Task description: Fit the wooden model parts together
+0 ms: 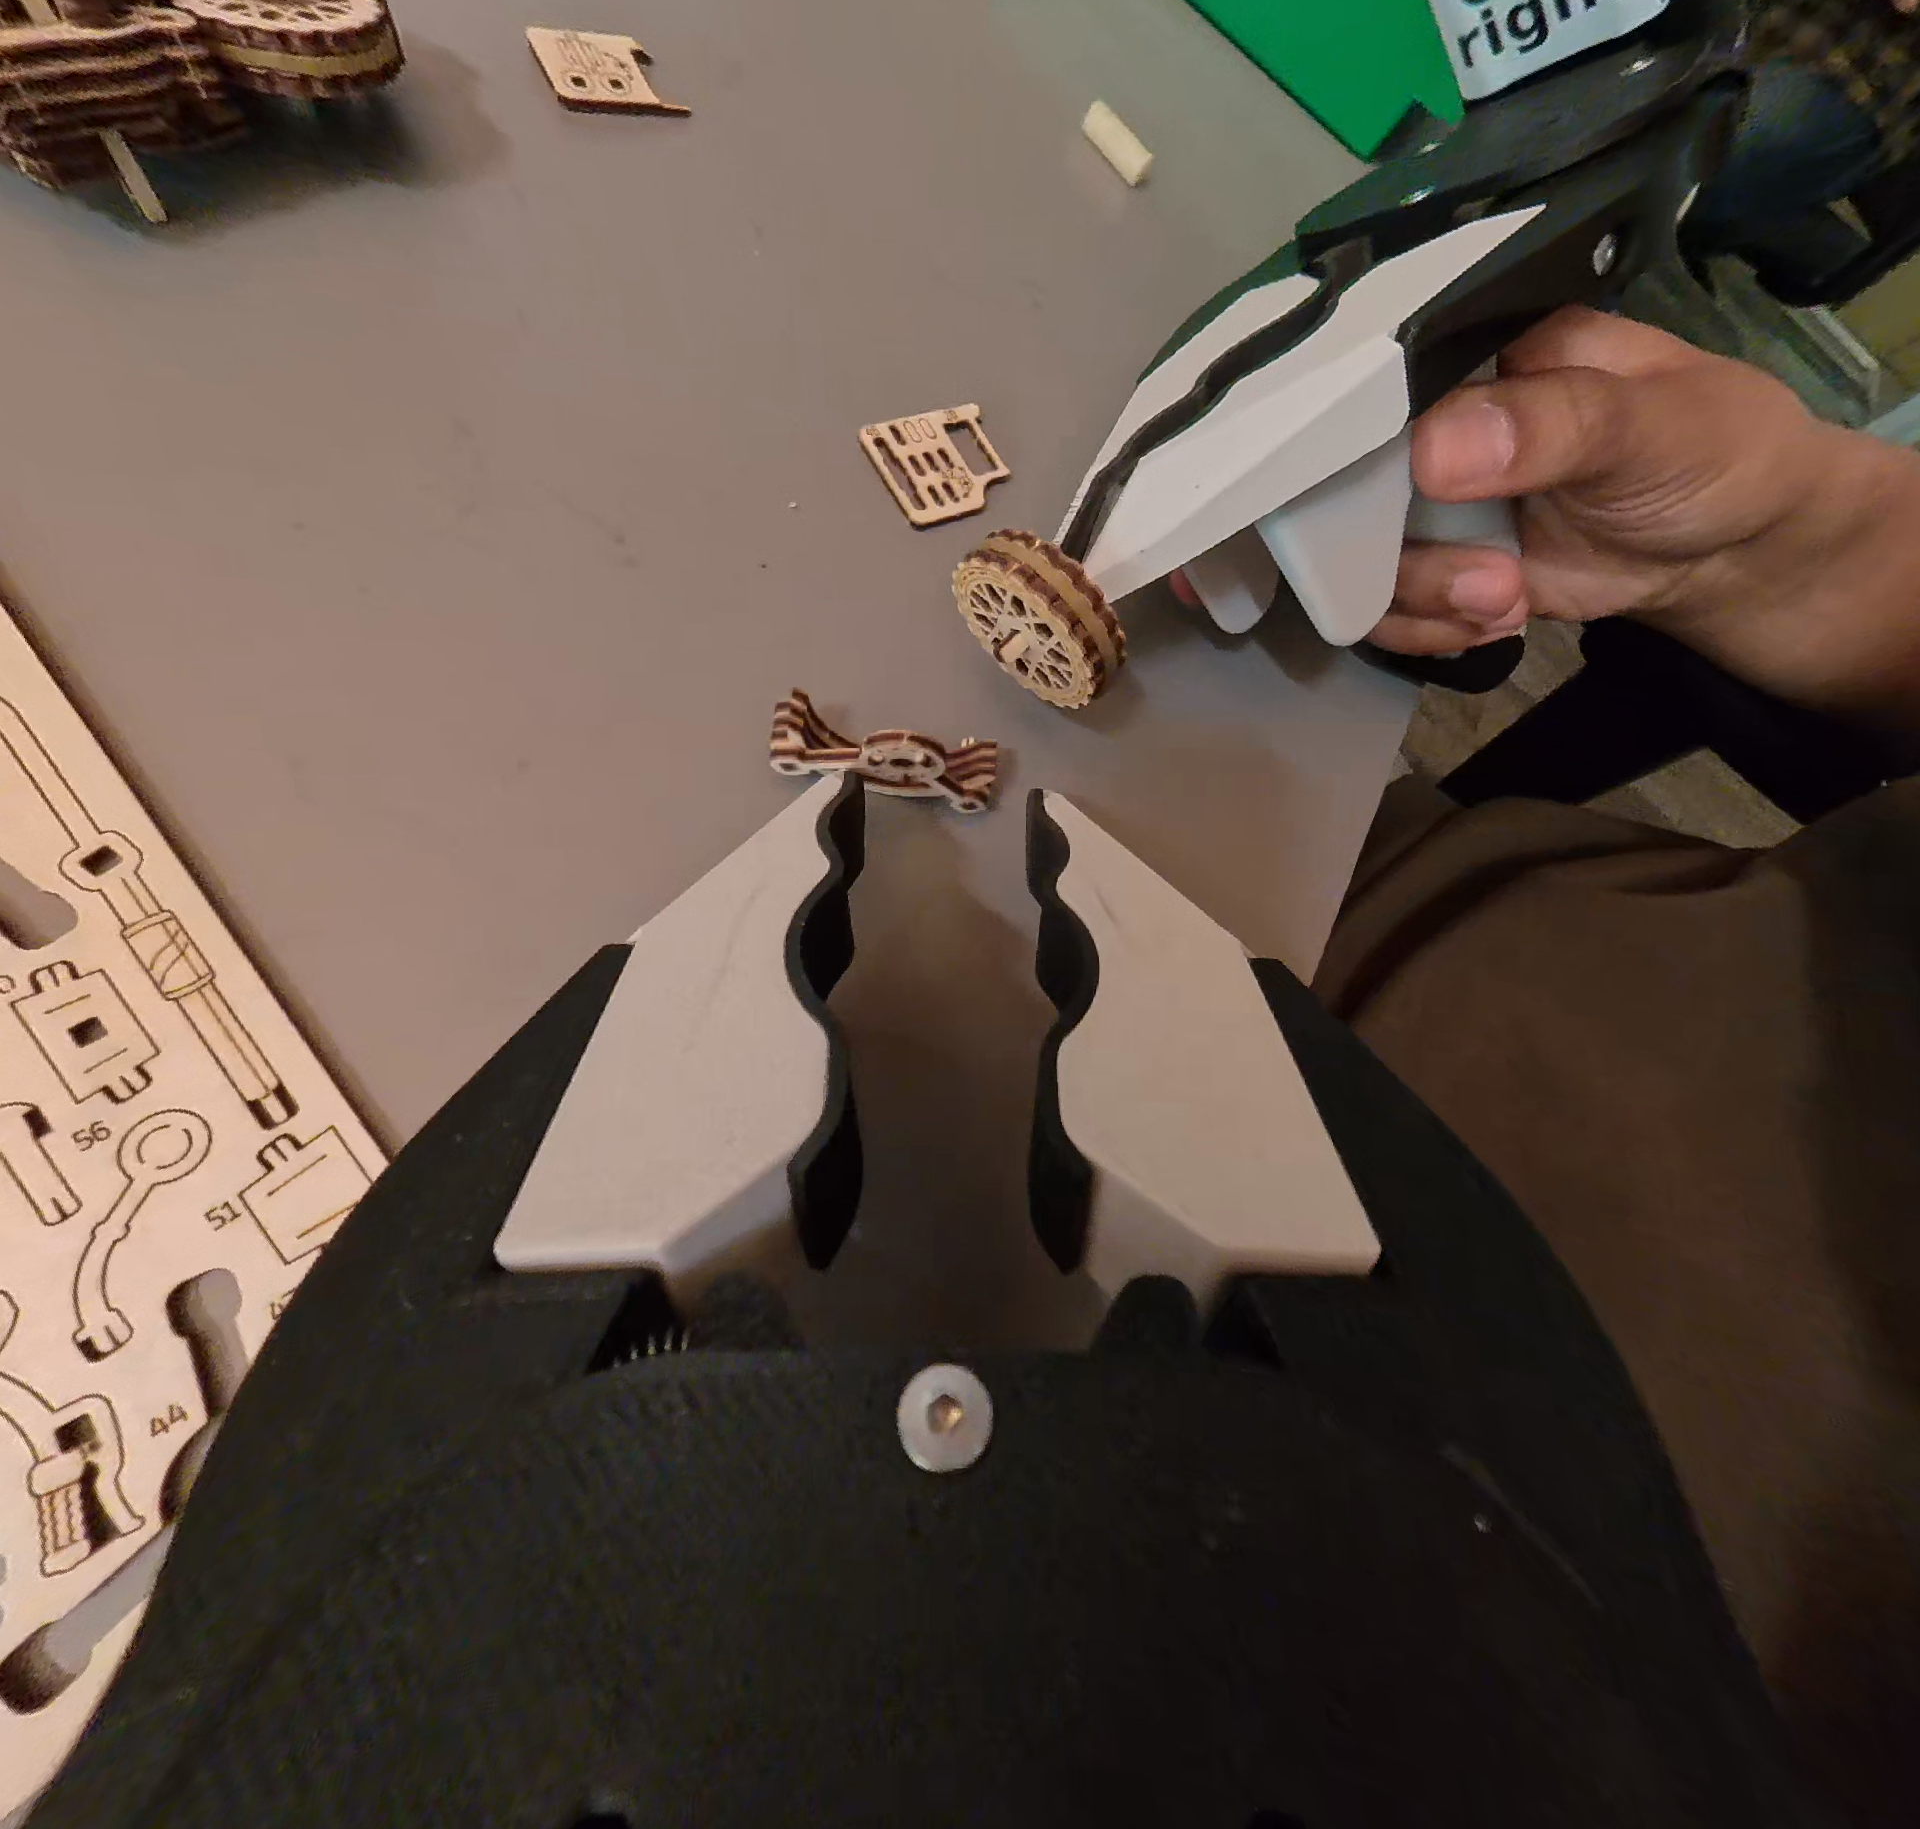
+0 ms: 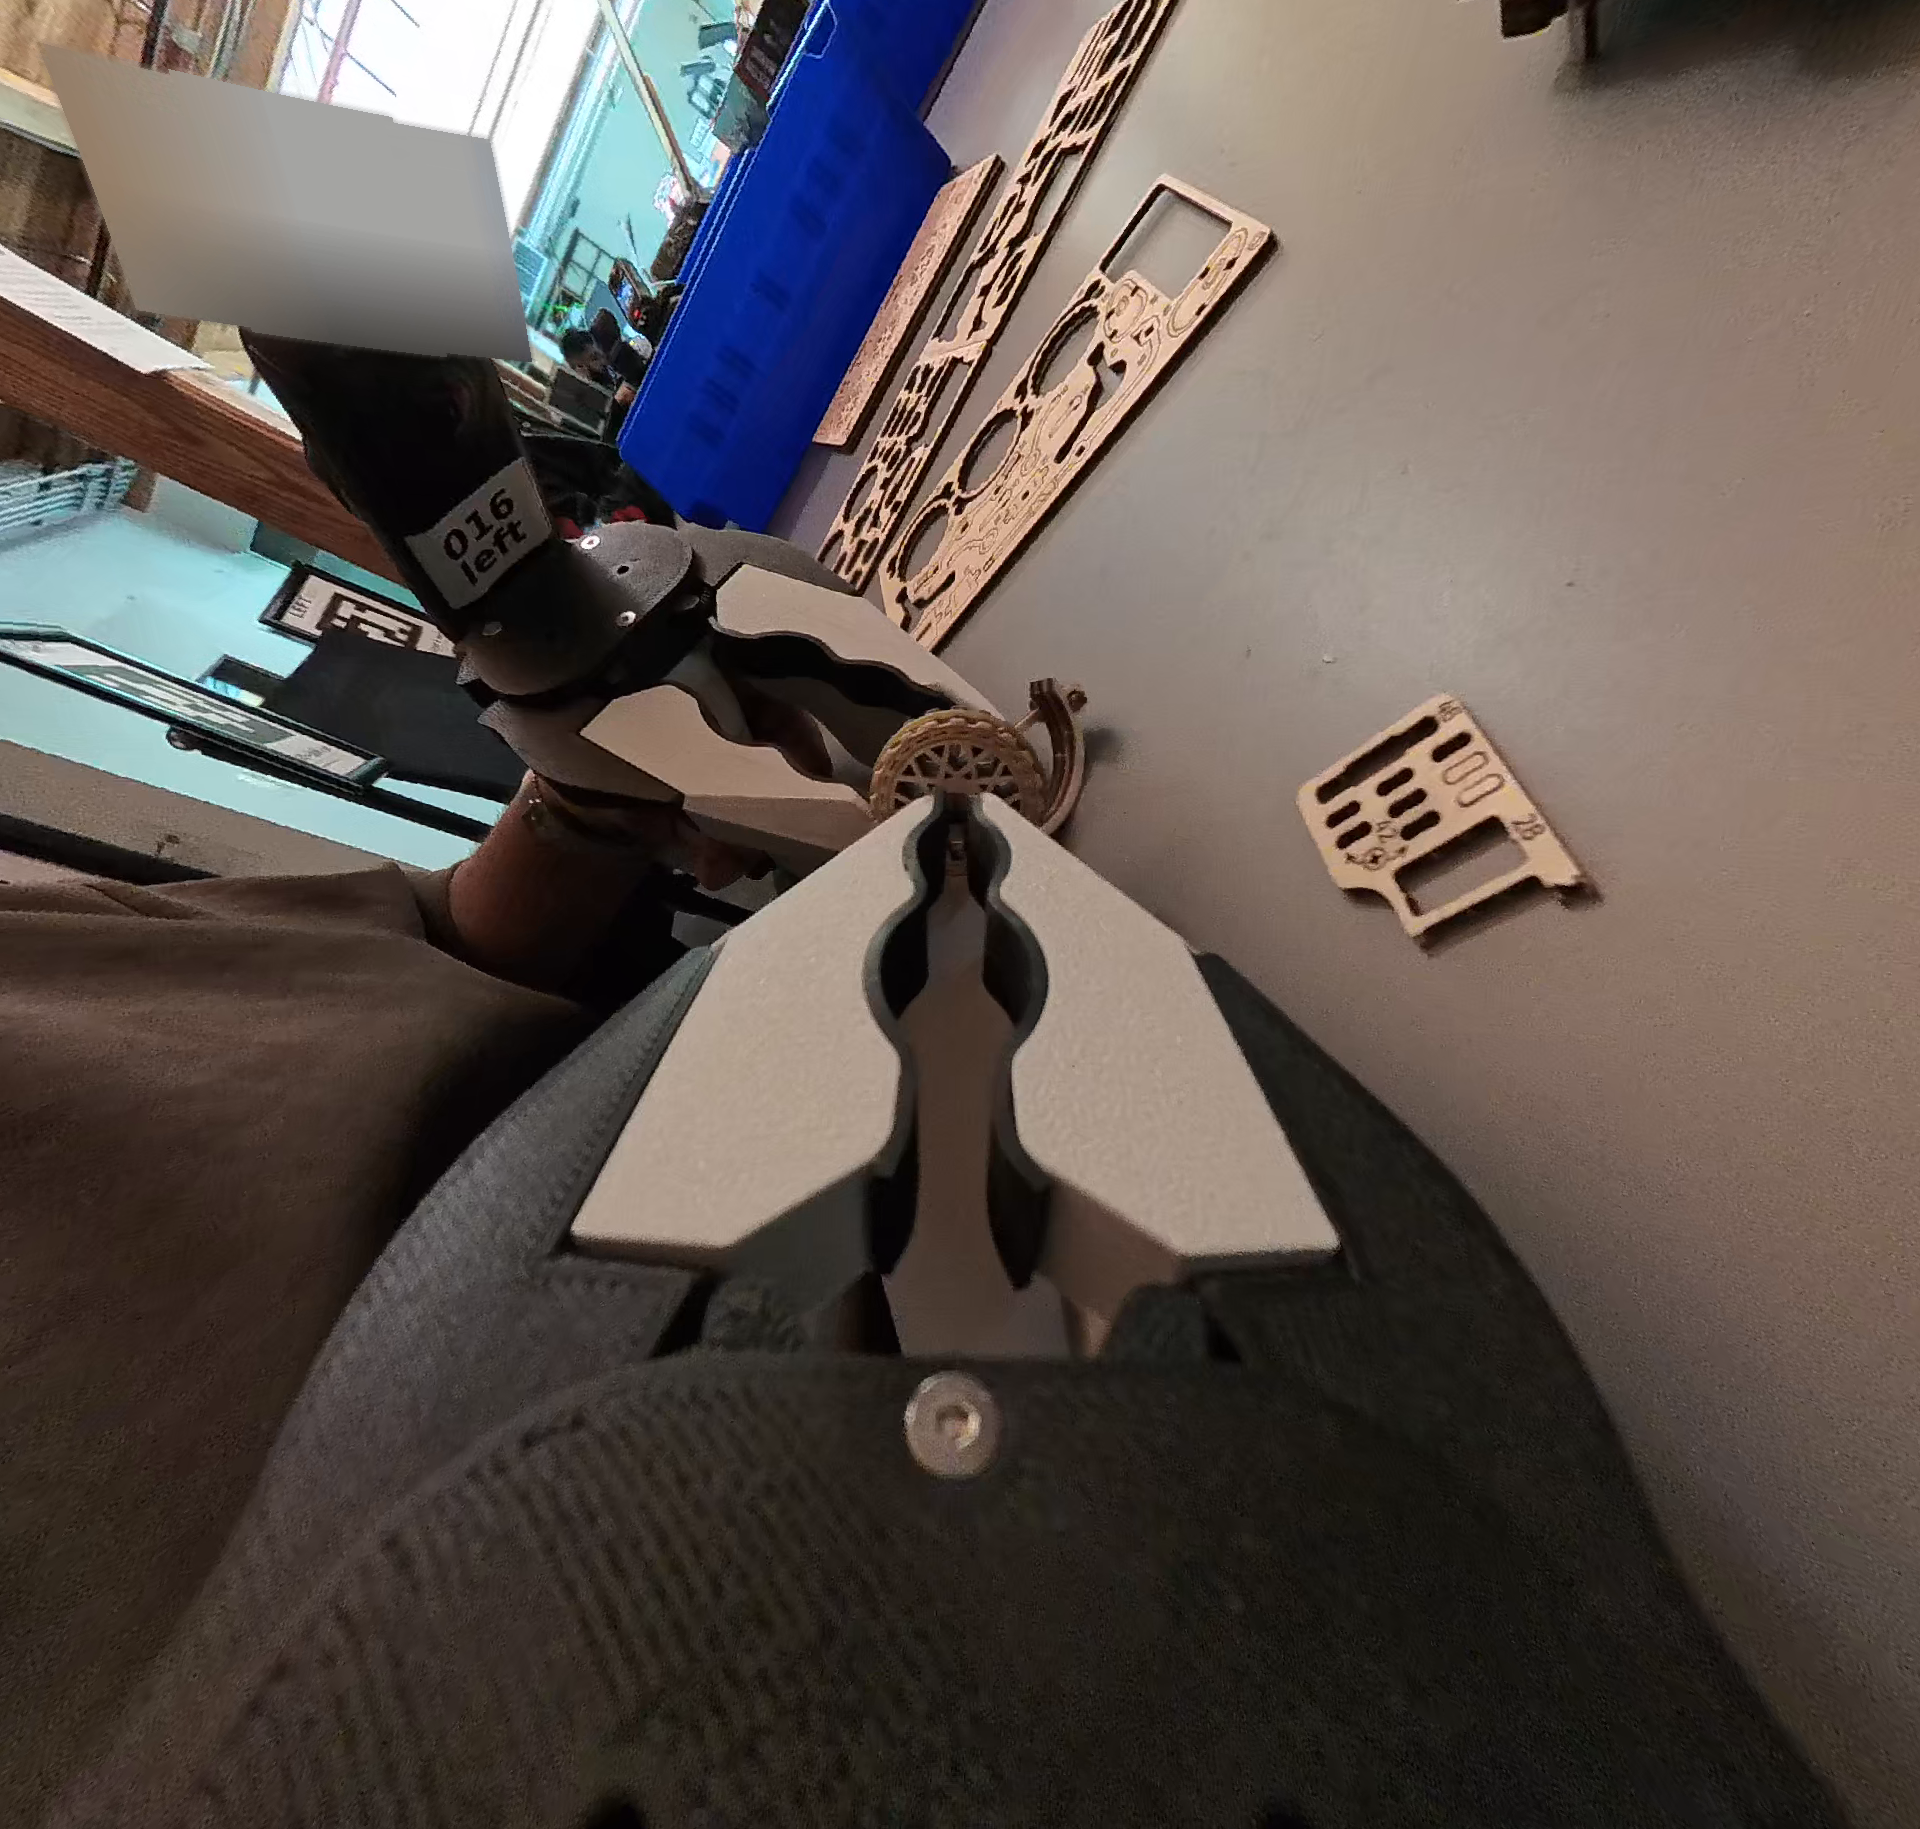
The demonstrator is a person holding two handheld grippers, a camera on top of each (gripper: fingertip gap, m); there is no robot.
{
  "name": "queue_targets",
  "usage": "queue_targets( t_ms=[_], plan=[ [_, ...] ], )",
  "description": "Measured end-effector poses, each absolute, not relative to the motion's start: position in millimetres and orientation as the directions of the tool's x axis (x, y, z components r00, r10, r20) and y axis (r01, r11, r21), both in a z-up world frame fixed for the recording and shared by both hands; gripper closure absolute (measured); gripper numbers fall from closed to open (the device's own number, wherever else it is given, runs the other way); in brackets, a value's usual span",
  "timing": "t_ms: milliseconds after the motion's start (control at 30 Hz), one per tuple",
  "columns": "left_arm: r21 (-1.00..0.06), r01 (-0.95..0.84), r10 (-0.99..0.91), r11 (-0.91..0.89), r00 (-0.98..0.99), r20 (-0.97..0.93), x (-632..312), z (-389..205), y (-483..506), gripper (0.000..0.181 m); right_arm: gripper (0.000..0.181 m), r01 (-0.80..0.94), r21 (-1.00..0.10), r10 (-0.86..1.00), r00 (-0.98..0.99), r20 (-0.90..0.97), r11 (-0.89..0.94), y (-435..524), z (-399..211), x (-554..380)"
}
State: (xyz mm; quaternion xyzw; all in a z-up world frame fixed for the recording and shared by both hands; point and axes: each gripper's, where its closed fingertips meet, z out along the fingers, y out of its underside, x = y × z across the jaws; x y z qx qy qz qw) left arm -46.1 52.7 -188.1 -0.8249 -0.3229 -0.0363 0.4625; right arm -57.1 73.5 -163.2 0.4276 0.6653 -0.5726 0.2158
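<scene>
A small wooden axle bracket with curved arms lies on the grey table, just beyond my left gripper, which is open and empty. My right gripper is shut on a wooden spoked wheel and holds it a little to the right of the bracket. In the right wrist view the right gripper pinches the wheel at its rim, the bracket sits just behind the wheel, and the left gripper reaches in from the left.
A flat slotted wooden piece lies near the wheel. Another flat piece and a partly built wooden model sit farther back. Punched-out part sheets, a white peg, a green bin and a blue bin ring the table. The left gripper's tips are roughly 4 centimeters from the right gripper's.
</scene>
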Motion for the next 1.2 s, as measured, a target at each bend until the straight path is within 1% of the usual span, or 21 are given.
queue_targets(
  t_ms=[33, 200, 400, 633, 833, 1200],
  plan=[
    [-0.740, 0.571, 0.500, -0.357, 0.785, 0.365, -47.1, -187.7, 52.2, 0.153, 0.181, 0.820, -0.572, 0.321, -0.537, -0.780, -0.020, 73.2, -163.8, -58.0],
    [-0.732, 0.595, 0.511, -0.332, 0.766, 0.391, -51.5, -187.7, 51.5, 0.154, 0.181, 0.840, -0.542, 0.286, -0.525, -0.802, 0.023, 70.2, -165.9, -62.2],
    [-0.732, 0.604, 0.508, -0.314, 0.759, 0.408, -52.4, -186.1, 50.8, 0.158, 0.181, 0.886, -0.461, 0.219, -0.460, -0.860, 0.053, 68.8, -167.1, -65.6],
    [-0.707, 0.636, 0.505, -0.309, 0.740, 0.445, -51.1, -189.3, 50.8, 0.165, 0.181, 0.901, -0.431, 0.242, -0.429, -0.870, 0.049, 61.4, -173.3, -64.5],
    [-0.690, 0.671, 0.503, -0.271, 0.710, 0.493, -54.2, -188.8, 49.0, 0.170, 0.181, 0.901, -0.432, 0.272, -0.424, -0.864, 0.033, 59.8, -176.3, -65.6],
    [-0.684, 0.688, 0.524, -0.242, 0.686, 0.504, -59.0, -189.2, 50.1, 0.175, 0.181, 0.891, -0.453, 0.292, -0.440, -0.849, 0.028, 57.1, -176.7, -65.4]
  ],
)
